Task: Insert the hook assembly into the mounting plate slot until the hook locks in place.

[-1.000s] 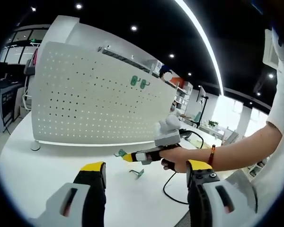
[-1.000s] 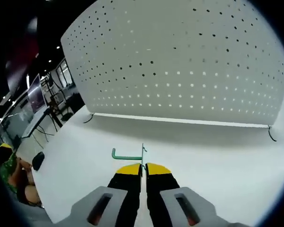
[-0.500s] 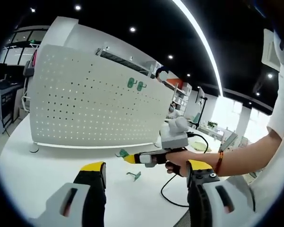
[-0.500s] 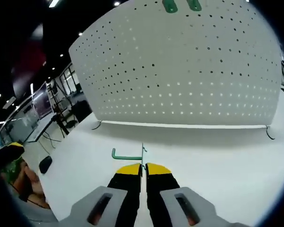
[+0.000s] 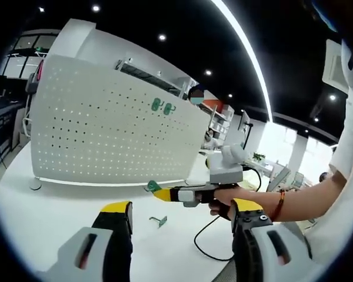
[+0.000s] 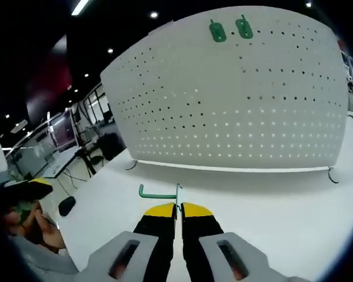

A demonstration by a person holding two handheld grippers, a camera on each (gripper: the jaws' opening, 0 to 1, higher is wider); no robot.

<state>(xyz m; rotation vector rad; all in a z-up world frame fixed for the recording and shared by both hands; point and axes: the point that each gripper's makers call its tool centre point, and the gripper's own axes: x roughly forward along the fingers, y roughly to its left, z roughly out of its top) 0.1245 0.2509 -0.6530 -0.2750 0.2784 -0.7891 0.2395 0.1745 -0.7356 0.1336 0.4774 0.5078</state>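
Green hook (image 6: pixel 157 192) pinched in my closed right gripper (image 6: pixel 177 210), above the tabletop (image 6: pixel 270 200), well short of the pegboard (image 6: pixel 235 111). Left gripper (image 5: pixel 179 212) open, idle. I judge: keep backplate square to the holes, advance level, press until seated.

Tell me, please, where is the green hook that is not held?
In the left gripper view, the loose green hook lies on the white table, below the right tongs and before the pegboard.

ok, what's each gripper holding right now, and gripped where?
Right gripper is shut on the green hook, pinching its upright end plate; the arm sticks out sideways. Left gripper is open, holding nothing.
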